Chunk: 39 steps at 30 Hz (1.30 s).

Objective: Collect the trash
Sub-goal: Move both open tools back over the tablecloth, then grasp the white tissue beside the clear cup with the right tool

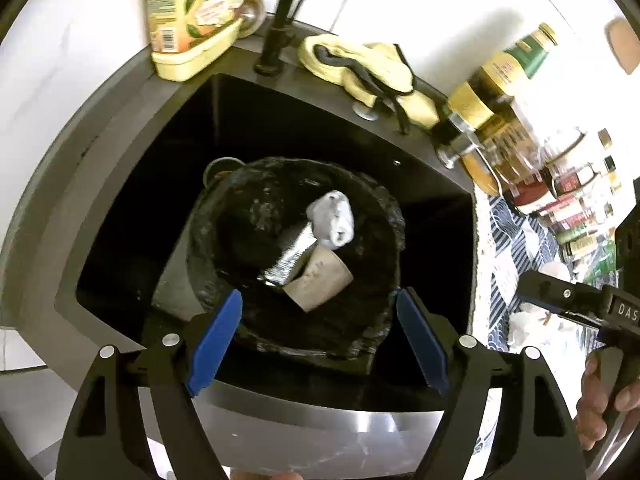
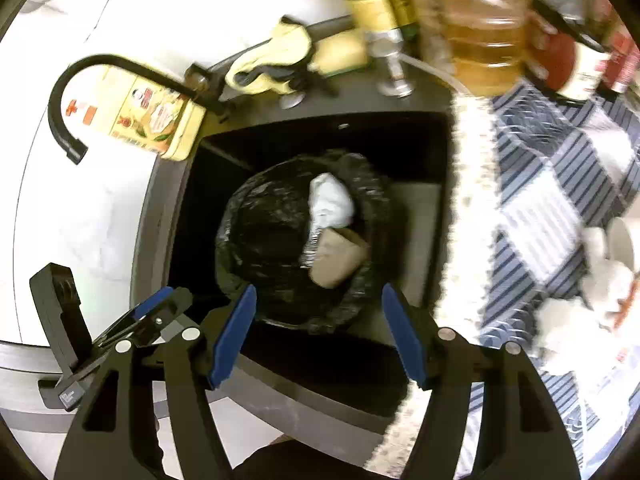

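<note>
Bin: round bin lined with black plastic bag (image 1: pixel 224 240), in dark sink (image 1: pixel 432 208), just ahead of both finger pairs.
Contents: white crumpled tissue (image 1: pixel 334 220), silver foil wrapper (image 1: pixel 290 258), brown cardboard tube (image 1: pixel 320 280), touching.
Left gripper (image 1: pixel 320 338): released, empty.
Right gripper (image 2: pixel 316 334): released, empty.

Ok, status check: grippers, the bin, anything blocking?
Left gripper open, empty, above bin. Right gripper open, empty. Bin in sink holds tissue wad, foil wrapper, cardboard tube. Nothing blocking.
</note>
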{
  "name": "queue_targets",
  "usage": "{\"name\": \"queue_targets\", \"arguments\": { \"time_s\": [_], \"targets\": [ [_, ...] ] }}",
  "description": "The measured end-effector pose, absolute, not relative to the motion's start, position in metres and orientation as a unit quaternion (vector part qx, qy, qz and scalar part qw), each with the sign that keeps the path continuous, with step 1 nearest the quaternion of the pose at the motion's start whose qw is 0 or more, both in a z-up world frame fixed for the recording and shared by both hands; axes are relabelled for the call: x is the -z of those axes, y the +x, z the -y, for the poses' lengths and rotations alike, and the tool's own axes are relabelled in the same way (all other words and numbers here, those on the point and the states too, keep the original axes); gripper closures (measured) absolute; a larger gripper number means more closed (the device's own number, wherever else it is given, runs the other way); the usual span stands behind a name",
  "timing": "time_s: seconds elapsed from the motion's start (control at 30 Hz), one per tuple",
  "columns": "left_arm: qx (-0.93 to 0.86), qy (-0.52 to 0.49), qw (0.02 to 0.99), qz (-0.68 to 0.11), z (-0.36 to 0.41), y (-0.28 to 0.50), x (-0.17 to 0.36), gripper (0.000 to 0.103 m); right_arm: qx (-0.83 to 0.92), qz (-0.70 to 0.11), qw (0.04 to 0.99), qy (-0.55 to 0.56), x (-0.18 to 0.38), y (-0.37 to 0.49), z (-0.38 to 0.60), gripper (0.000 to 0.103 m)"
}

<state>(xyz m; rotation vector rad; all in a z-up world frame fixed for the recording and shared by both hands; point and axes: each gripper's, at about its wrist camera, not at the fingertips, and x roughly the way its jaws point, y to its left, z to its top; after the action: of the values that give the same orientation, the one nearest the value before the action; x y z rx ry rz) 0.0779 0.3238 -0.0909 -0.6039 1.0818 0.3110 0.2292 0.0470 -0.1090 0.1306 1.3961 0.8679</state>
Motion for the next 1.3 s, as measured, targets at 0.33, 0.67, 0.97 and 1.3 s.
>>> {"name": "queue_targets", "arguments": {
  "time_s": [0.33,0.67,0.97,1.3],
  "targets": [
    [-0.114,-0.272,0.810,-0.507,-0.260,0.113,0.094,0.025,-0.334,-0.613,0.712,0.081,0.108,0.260,0.057,0.032],
    [-0.069,-0.227,0.816,-0.528,-0.160,0.162,0.090,0.025,-0.278,-0.602,0.739,0.119,0.116,0.290,0.189,0.032],
    [-0.052,-0.200,0.805,-0.556,-0.085,0.187,0.101,0.025,-0.248,-0.621,0.732,0.132,0.149,0.332,0.262,0.032],
    [-0.060,-0.192,0.788,-0.581,-0.037,0.182,0.116,0.025,-0.305,-0.628,0.709,0.097,0.163,0.348,0.247,0.032]
  ]
}}
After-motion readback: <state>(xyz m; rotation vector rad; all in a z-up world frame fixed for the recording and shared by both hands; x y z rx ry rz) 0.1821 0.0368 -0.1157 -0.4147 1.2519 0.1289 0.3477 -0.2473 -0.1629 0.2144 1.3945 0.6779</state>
